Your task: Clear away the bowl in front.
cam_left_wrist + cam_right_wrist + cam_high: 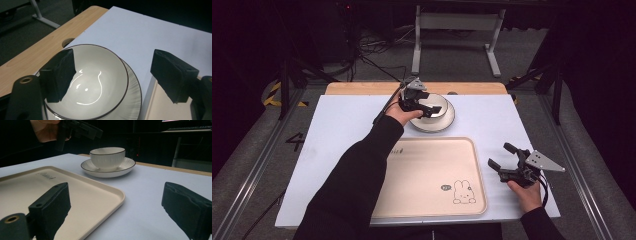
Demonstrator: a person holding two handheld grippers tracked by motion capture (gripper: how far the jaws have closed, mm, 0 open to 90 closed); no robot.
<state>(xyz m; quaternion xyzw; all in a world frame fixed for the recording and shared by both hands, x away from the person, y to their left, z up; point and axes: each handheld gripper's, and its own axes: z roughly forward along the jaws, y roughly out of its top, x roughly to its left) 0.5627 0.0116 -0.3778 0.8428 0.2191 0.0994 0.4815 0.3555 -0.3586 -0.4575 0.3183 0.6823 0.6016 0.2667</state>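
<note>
Left gripper (426,106) jaws wide, empty, hovering above one glossy white bowl (100,80); right gripper view reveals bowl (107,157) seated on one ribbed saucer (108,171), dark-rimmed. Beyond saucer, one smooth beige tray (432,175), bunny print. Right gripper (503,156) wide, empty, right of tray.

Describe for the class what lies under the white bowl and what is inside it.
The white bowl stands on a ribbed white saucer. Its inside looks empty, showing light glare; the left gripper's pad covers one part. The saucer's middle is covered by the bowl.
</note>
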